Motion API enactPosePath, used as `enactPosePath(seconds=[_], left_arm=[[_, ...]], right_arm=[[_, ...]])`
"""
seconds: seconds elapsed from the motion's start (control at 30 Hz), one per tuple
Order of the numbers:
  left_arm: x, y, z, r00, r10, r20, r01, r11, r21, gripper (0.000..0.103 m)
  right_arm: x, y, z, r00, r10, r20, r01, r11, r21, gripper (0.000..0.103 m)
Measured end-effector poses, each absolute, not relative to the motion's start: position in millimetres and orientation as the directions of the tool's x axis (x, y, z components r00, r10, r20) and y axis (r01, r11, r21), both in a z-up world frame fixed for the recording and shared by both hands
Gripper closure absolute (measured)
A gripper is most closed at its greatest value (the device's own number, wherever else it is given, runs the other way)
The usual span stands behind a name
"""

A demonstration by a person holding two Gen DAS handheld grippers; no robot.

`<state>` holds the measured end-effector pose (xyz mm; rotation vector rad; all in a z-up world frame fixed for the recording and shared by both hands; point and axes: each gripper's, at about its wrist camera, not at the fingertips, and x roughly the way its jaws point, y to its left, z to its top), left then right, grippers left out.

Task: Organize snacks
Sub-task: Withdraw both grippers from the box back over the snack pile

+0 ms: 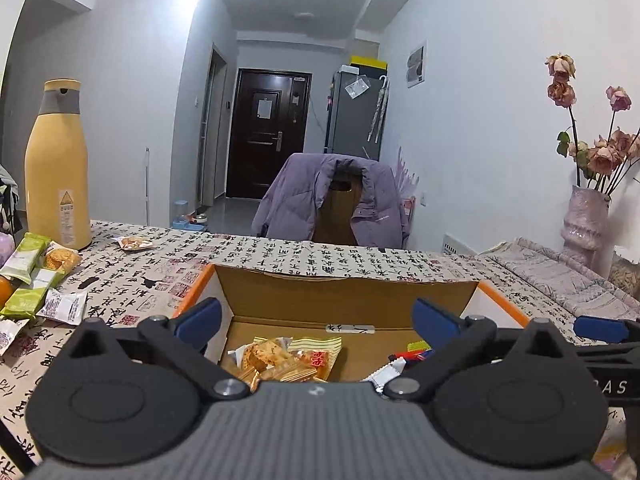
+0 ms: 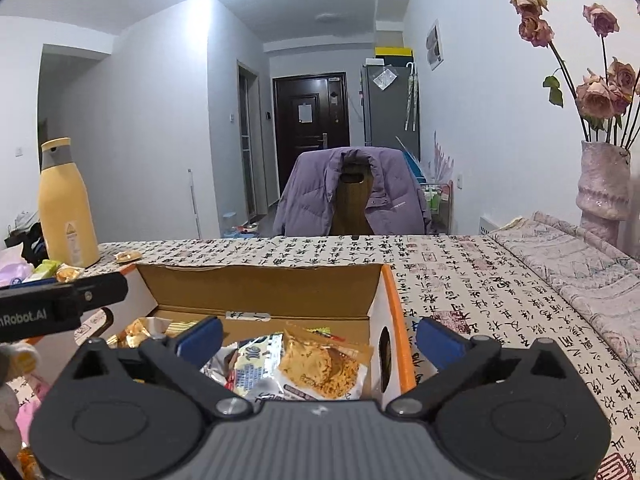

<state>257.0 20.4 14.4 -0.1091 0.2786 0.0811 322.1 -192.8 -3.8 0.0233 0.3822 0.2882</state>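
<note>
An open cardboard box (image 1: 344,292) with orange edges stands on the table in front of both grippers; it also shows in the right wrist view (image 2: 260,292). Wrapped snacks (image 1: 288,360) lie inside it, among them a brown cake packet (image 2: 320,368). My left gripper (image 1: 316,316) is open and empty above the box's near side. My right gripper (image 2: 318,338) is open and empty, straddling the box's right wall. Loose snack packets (image 1: 36,276) lie on the table at the left, with one small packet (image 1: 134,243) farther back.
A tall yellow bottle (image 1: 58,168) stands at the table's back left. A vase of dried roses (image 2: 604,184) stands at the right on a folded cloth (image 2: 568,256). A chair with a purple jacket (image 1: 332,200) is behind the table.
</note>
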Motion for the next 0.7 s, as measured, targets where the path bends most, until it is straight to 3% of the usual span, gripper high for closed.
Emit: enactPosePath(seconds=[0.7], left_arm=[[246.8,14.1,36.8,0.967,0.065,-0.247,-0.093,0.990,-0.102,0.000]], right_arm=[[309.5,-187.9,13.9,0.907,0.239,-0.346,-0.247,0.969,0.020,0.000]])
